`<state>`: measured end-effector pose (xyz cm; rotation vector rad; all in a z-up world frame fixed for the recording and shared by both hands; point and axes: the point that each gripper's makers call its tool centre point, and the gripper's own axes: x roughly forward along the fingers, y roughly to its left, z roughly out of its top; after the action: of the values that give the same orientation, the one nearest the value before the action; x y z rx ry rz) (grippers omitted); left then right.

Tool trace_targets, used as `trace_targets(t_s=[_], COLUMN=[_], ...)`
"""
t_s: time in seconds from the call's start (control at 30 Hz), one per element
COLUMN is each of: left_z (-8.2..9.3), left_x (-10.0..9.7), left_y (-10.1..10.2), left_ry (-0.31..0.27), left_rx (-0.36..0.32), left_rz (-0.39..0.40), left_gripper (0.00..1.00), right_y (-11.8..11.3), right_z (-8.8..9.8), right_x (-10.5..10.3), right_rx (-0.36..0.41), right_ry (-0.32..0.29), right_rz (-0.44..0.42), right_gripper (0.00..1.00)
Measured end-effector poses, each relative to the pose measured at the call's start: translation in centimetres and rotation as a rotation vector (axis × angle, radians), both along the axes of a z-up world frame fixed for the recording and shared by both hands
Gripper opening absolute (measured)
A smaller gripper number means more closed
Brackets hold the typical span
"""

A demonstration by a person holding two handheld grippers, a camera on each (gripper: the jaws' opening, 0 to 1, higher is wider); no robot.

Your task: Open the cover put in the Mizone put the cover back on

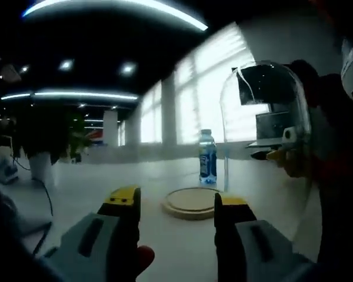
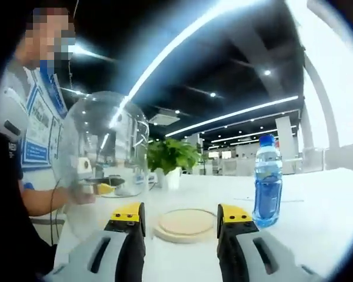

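Note:
A round wooden base (image 1: 191, 201) lies on the white table, with a blue Mizone bottle (image 1: 207, 157) upright just behind it. My left gripper (image 1: 176, 200) is open and holds nothing, its yellow tips just short of the base. A clear glass dome cover (image 1: 265, 117) hangs tilted in the air at the right, its white knob (image 1: 289, 134) pinched by another yellow-tipped gripper. In the right gripper view, my right gripper (image 2: 181, 212) is open before the base (image 2: 185, 223). There the bottle (image 2: 267, 182) stands right of the base and the dome (image 2: 103, 141) floats at the left.
A person (image 2: 29, 117) stands at the left behind the dome. A potted plant (image 2: 170, 158) sits on the far side of the table (image 2: 317, 200). Another plant (image 1: 47, 135) and a dark cable (image 1: 44, 194) are at the left.

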<state>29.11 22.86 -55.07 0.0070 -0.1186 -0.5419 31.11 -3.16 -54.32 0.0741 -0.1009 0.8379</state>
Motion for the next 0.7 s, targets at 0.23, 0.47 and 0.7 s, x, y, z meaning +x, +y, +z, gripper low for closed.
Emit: trace_targets(t_s=[0.23, 0.47, 0.7], left_z=[-1.7, -1.7, -1.7], left_x=[0.0, 0.4, 0.3], left_y=[-0.1, 1.4, 1.6], left_ry=[0.021, 0.034, 0.034], left_rx=[0.023, -0.035, -0.055], left_rz=[0.014, 0.059, 0.067], left_gripper=[0.40, 0.35, 0.34], right_y=[-0.3, -0.4, -0.5], right_z=[-1.8, -1.9, -2.4], right_x=[0.7, 0.8, 0.9], right_rx=[0.012, -0.010, -0.066], right_ry=[0.061, 0.032, 0.012], right_rz=[-0.058, -0.076, -0.115], right_gripper=[0.42, 0.36, 0.33])
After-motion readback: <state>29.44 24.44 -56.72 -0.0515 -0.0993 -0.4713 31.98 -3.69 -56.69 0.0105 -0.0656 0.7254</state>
